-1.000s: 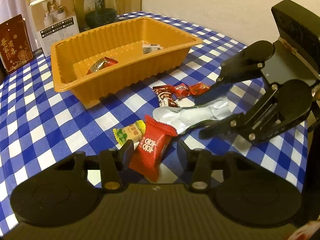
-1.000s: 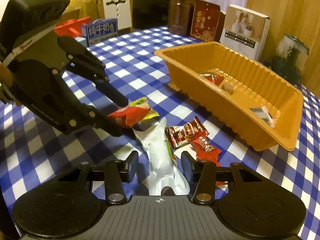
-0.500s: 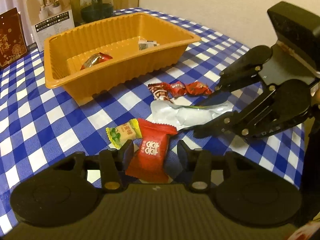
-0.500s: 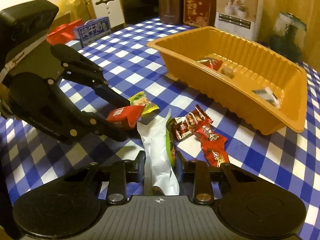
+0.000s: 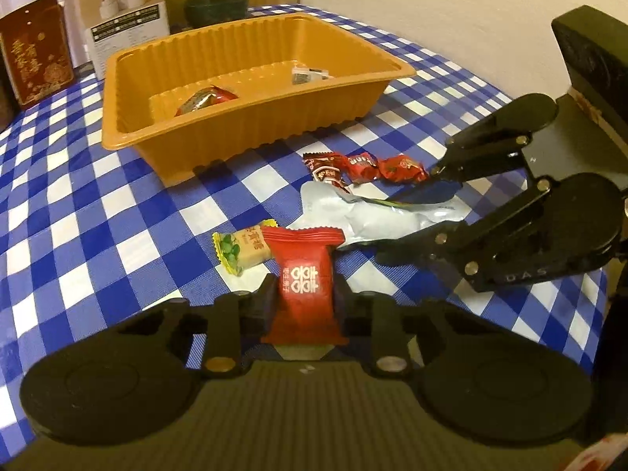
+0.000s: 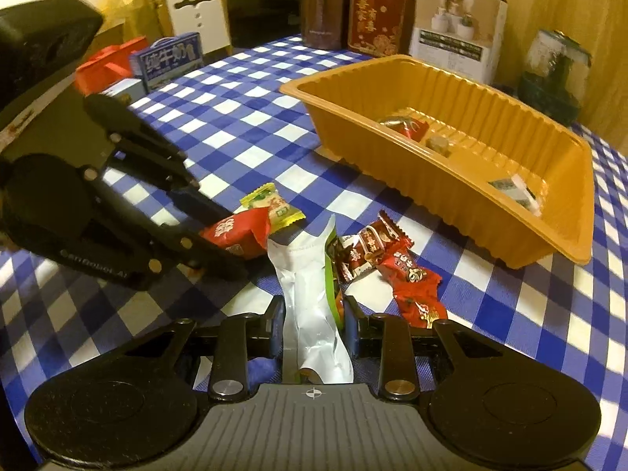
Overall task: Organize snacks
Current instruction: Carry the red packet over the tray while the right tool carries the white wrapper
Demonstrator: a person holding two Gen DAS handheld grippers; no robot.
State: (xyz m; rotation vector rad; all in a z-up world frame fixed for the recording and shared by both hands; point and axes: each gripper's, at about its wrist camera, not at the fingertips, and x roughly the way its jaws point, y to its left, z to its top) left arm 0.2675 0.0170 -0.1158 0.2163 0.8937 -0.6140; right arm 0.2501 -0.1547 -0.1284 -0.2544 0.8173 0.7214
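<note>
My left gripper (image 5: 304, 294) is shut on a red candy packet (image 5: 304, 282), seen from the right wrist view too (image 6: 235, 233). My right gripper (image 6: 314, 314) is shut on a silver snack pouch (image 6: 310, 302), which also shows in the left wrist view (image 5: 376, 218). An orange tray (image 5: 251, 125) stands beyond, holding a red candy (image 5: 206, 98) and a small white packet (image 5: 308, 74). A yellow-green candy (image 5: 241, 247) lies by the red packet. Three red-brown candies (image 5: 361, 167) lie between pouch and tray.
The table has a blue-and-white checked cloth (image 5: 78, 216). Behind the tray stand a white box (image 6: 457, 23), a red box (image 6: 376, 15), a brown jar (image 6: 324, 4) and a glass globe (image 6: 555, 74). A milk carton (image 6: 168, 61) stands far left.
Both grippers have closed: the left onto the red candy packet, the right onto the silver pouch. Both views have shifted slightly toward the tray.
</note>
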